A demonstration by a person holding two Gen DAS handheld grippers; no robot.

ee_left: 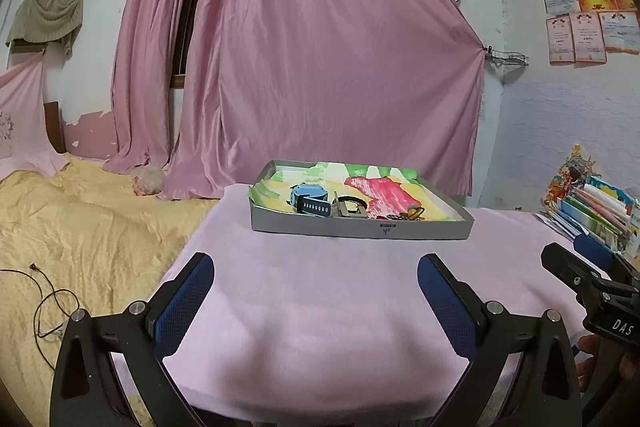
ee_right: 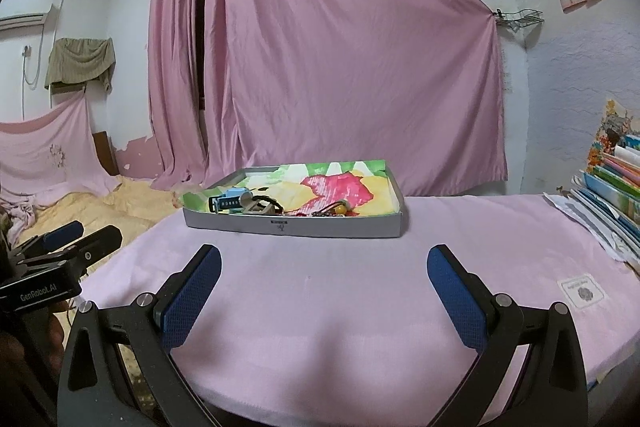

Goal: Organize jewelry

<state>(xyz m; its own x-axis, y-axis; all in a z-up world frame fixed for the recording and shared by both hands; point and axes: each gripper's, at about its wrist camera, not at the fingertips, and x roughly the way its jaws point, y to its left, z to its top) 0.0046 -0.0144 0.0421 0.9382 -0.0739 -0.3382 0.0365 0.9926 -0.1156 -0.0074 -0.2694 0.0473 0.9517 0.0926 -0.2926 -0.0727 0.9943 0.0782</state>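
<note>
As we hold both: grippers low over the pink cloth [ee_left: 320,307]
Left gripper [ee_left: 316,267]: spread, empty
Right gripper [ee_right: 324,259]: spread, empty
Tray [ee_left: 360,229]: ahead, apart from us
Jewelry: watch [ee_left: 310,201], bracelet [ee_left: 352,209], beads [ee_left: 406,215] along near wall

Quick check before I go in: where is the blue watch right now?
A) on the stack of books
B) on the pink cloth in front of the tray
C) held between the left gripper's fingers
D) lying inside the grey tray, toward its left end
D: the blue watch lies inside the grey tray near its left end, next to the other pieces; both grippers are open and empty.
</note>
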